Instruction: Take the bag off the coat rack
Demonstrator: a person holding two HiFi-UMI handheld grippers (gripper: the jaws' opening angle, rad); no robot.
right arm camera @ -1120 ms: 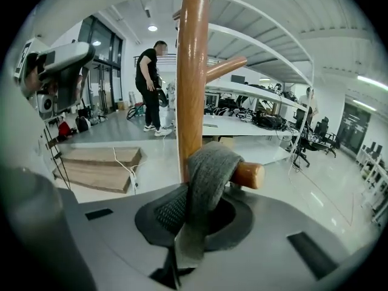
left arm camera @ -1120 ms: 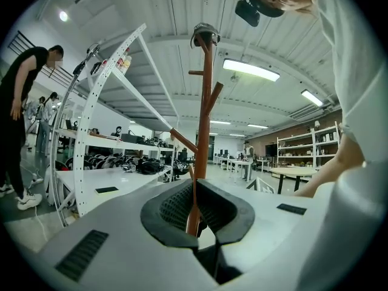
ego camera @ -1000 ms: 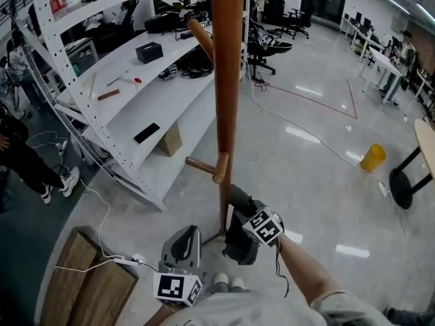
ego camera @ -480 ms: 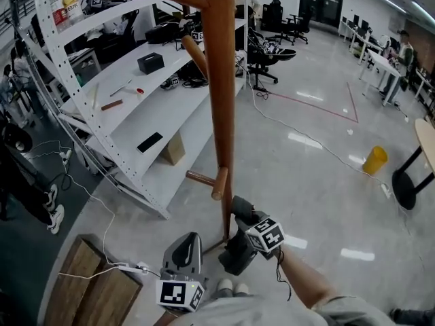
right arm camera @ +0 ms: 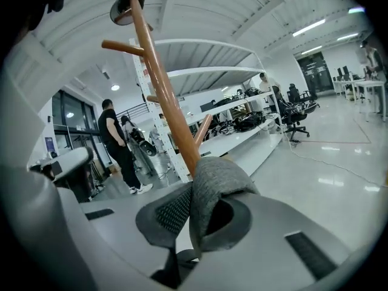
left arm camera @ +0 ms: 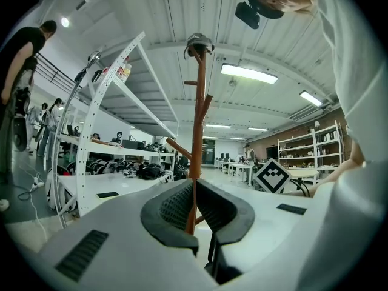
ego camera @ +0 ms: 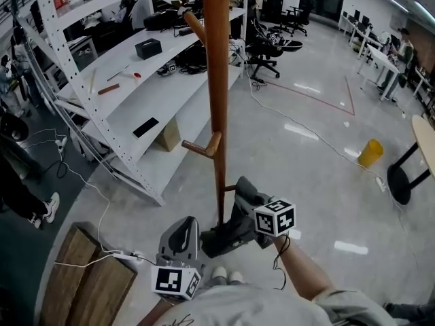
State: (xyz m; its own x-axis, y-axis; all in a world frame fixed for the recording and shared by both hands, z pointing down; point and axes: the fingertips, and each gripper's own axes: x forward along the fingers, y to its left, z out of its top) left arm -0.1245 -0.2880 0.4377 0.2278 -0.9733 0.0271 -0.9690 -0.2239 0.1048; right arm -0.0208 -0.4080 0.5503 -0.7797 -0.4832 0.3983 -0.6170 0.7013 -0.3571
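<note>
The right tongs (ego camera: 246, 214) are clamped on the bag (ego camera: 223, 233). In the right gripper view a fold of the bag (right arm camera: 212, 190) fills the gap of the tongs (right arm camera: 194, 218) and curls over the far pad.

**Bag, appearance:**
- Material: grey, felt-like fabric with a fine woven texture.
- Colour: dark grey in the head view, mid grey close up.
- Form: limp and elongated, with no rigid shape. No handle, strap or closure can be made out.

**Bag, position:** The bag hangs on none of the pegs. It is held low, just beside the bottom of the coat rack (ego camera: 217, 80) and above the floor (ego camera: 319, 175). Contact with the pole cannot be determined.

**Coat rack:** An upright brown wooden pole with short pegs angled upward. The nearest low peg (ego camera: 201, 148) is bare. In the gripper views the pole (right arm camera: 159, 90) rises behind the pads. A dark rounded item (left arm camera: 199, 41) sits on its top; its kind cannot be determined.

**Left tongs:** The left tongs (ego camera: 185, 224) are held low beside the right unit. The pads (left arm camera: 173, 208) stand all but together, leaving a thin slit. Nothing is gripped; only the distant pole (left arm camera: 199, 114) shows through the slit.

**Surroundings:** White shelving (ego camera: 122, 87) stands to the left of the rack.
</note>
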